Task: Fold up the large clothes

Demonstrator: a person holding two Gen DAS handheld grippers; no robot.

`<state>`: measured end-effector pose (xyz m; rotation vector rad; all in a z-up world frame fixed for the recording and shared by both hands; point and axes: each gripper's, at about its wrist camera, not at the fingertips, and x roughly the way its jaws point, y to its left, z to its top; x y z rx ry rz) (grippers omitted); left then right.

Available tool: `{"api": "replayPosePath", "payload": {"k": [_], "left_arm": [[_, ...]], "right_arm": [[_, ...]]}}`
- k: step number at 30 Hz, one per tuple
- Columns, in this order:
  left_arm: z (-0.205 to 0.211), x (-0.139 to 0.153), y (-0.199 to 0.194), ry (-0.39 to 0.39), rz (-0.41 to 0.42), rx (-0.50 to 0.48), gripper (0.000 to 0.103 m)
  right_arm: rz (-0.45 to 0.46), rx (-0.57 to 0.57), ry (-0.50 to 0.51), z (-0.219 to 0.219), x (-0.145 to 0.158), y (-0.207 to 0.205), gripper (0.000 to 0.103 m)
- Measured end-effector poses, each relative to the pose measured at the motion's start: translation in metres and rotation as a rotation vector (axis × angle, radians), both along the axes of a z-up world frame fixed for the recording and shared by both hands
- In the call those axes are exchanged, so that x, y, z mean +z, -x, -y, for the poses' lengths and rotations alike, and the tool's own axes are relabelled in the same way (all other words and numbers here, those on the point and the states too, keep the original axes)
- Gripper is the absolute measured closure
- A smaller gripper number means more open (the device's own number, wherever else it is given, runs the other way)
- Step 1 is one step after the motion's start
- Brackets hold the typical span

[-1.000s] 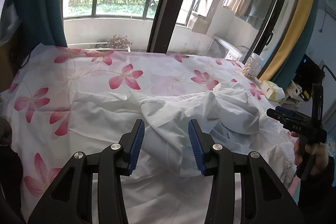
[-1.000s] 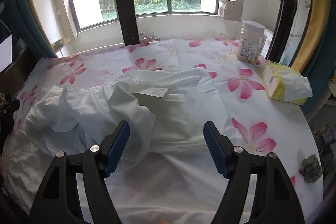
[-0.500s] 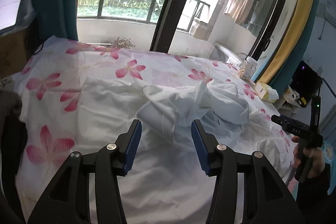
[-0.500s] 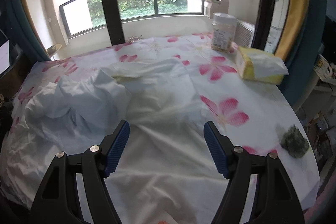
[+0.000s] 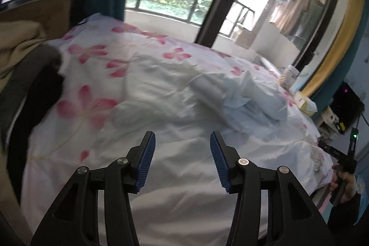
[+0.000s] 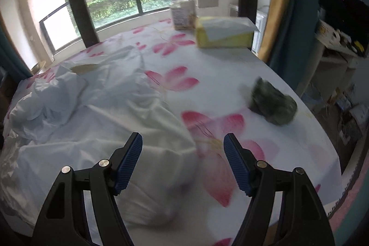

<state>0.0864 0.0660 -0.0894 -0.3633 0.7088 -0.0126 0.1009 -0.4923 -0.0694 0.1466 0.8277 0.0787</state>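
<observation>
Since the earlier frames both claws have pulled back toward the near edge and swung outward, so the crumpled heap now lies farther from them.

Left claw [image 5: 182,161]: its jaws are spread and nothing is between them; it hovers over the flat near part of the white garment [image 5: 175,112]. Right claw [image 6: 183,163]: also spread wide and empty, above the right border of the garment [image 6: 96,130], where the cloth ends in a rounded fold on the flowered sheet [image 6: 230,66].

The garment lies spread over the bed, with a bunched heap [image 5: 242,93] in its middle, not yet flattened. Farther out on the right side are a dark green lump [image 6: 272,105], a yellow tissue box [image 6: 224,32] and a jar [image 6: 183,13] near the window. On the left a pile of dark and tan clothes [image 5: 25,75] touches the sheet.

Probably the person searches for corners to grasp. One risk is that a claw pinches the sheet together with the garment, because both are white and thin. Another is that pulling the cloth drags the green lump or knocks the box.
</observation>
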Motion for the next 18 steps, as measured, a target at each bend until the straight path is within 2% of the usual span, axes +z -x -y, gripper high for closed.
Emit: {"api": "replayPosePath", "payload": {"k": [4,7,9,15,17,18], "left_arm": [[-0.017,-0.008,0.021,-0.004,-0.033,0.060,0.050],[-0.031,-0.014,0.037,0.016,-0.059,0.106,0.041],[-0.034,-0.019,0.044,0.010,-0.078,0.121,0.040],[-0.042,-0.036,0.066,0.009,-0.132,0.145,0.040],[-0.042,-0.041,0.071,-0.001,-0.145,0.144,0.040],[-0.041,-0.042,0.071,-0.004,-0.150,0.138,0.040]], "right_arm": [[-0.019,0.011,-0.026,0.003,-0.009,0.007,0.030],[-0.022,0.030,-0.034,-0.001,-0.013,0.013,0.030],[-0.024,0.045,-0.043,-0.004,-0.016,0.018,0.031],[-0.008,0.067,0.002,-0.017,-0.021,0.029,0.042],[-0.005,0.068,0.014,-0.019,-0.021,0.030,0.048],[-0.001,0.071,0.039,-0.021,-0.022,0.030,0.055]]}}
